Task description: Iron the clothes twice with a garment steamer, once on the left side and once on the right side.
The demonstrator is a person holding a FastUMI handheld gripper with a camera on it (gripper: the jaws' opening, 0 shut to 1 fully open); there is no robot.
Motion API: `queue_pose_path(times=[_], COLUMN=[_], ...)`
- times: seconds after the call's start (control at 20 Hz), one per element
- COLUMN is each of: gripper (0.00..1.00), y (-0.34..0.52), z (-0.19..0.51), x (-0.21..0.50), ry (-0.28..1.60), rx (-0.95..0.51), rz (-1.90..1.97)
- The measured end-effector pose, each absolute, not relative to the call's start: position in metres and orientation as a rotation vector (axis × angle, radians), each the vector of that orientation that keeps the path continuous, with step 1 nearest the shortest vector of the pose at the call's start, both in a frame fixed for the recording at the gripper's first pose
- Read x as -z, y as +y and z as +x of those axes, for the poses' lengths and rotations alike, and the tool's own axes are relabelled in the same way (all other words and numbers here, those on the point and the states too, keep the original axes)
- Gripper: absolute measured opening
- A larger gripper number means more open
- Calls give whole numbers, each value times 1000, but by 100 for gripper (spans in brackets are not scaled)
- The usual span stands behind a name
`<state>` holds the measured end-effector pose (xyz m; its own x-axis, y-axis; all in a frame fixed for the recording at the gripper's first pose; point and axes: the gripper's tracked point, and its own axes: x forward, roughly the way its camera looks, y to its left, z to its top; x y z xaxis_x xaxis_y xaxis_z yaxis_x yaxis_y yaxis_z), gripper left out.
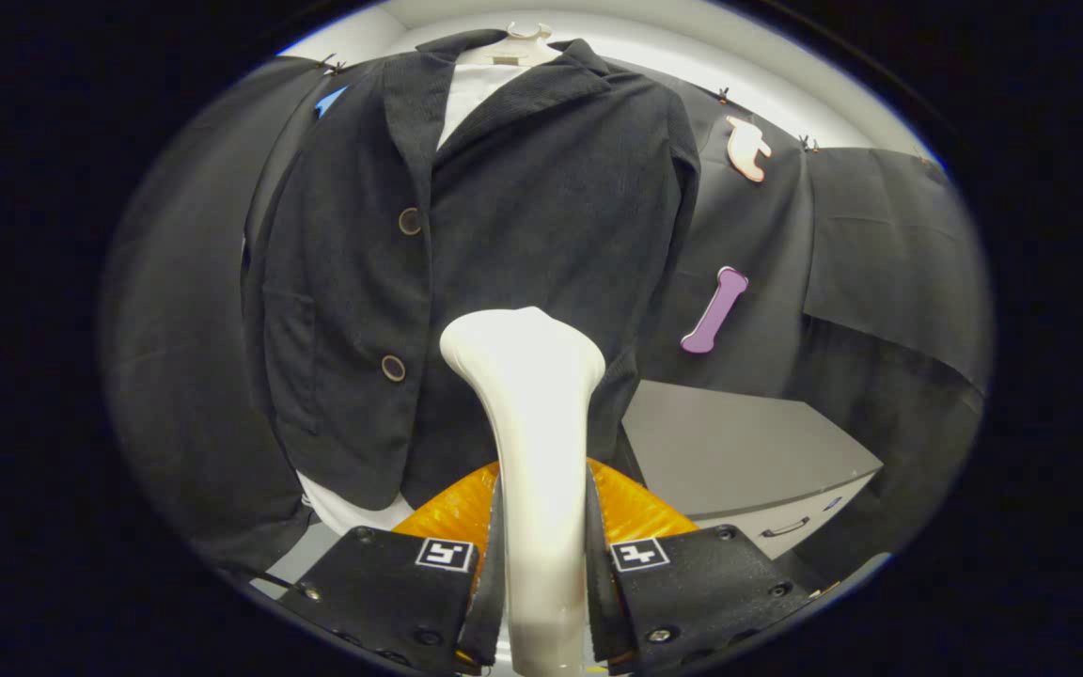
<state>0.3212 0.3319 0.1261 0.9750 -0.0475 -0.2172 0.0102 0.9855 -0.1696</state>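
A dark corduroy jacket (504, 235) with two round buttons hangs on a hanger (527, 33) over a white shirt (471, 89), facing me. My gripper (541, 564) is shut on the white handle of the garment steamer (527, 414), both fingers pressing its sides. The steamer's wide white head rises just ahead of the fingers. It sits in front of the jacket's lower right half, a little right of the lower button (393, 368). Whether the head touches the cloth I cannot tell.
An orange ribbed part (640, 508) shows behind the fingers, low under the jacket hem. A grey cabinet (739, 442) with a drawer handle stands to the right. Black cloth walls the booth all around.
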Motion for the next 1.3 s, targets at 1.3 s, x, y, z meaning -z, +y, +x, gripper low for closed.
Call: queue_pose_path(times=[1.3], gripper=[39], y=[324], z=[317], x=[1], ry=[387], rx=[19], rz=[-170])
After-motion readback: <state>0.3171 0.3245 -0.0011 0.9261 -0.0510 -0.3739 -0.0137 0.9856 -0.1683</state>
